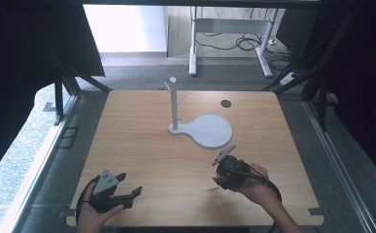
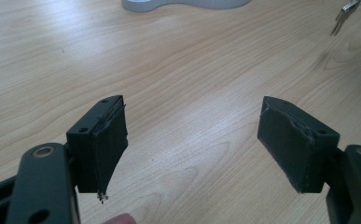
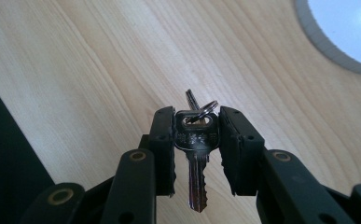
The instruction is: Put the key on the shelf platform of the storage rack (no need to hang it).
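Right gripper (image 3: 197, 140) clamping key (image 3: 196, 154) near stand (image 1: 202, 127) base rim; left gripper (image 2: 192, 140) gaping wide, hovering well apart from stand.

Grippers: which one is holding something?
The right gripper: its jaws clamp the head of a key, blade hanging down, ring on top. The left gripper is wide open with bare table between its jaws.
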`<state>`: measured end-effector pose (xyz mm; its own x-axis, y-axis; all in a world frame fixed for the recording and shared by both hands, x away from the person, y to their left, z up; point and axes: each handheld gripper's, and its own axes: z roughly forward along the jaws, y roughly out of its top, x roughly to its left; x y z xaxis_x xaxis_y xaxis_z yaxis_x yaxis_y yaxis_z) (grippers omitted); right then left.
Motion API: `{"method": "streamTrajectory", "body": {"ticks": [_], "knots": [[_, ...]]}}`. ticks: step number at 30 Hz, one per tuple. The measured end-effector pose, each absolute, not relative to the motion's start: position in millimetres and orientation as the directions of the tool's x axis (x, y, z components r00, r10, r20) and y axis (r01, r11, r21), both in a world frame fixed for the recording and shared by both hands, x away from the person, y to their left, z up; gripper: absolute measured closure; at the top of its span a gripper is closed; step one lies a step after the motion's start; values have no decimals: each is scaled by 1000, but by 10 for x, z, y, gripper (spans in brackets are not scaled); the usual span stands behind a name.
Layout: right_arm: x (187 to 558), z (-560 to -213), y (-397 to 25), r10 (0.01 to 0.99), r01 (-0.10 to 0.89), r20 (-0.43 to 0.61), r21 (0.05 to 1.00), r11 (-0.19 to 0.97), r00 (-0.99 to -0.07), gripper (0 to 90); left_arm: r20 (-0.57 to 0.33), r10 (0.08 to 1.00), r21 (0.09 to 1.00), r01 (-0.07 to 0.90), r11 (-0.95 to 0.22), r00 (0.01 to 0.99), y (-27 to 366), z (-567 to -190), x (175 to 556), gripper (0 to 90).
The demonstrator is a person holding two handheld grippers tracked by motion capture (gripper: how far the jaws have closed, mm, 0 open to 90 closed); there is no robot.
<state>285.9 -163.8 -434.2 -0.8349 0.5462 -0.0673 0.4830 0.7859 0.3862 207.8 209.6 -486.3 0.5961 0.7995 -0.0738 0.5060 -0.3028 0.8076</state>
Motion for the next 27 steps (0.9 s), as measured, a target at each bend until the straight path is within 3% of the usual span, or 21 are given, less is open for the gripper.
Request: {"method": "streamTrajectory", "body": {"ticks": [27], "knots": [[3041,-4143,-1686,578,501,-82,409,763,-812,681,-74,798,809,504,-303,598,2083,-4858,2071,242]]}}
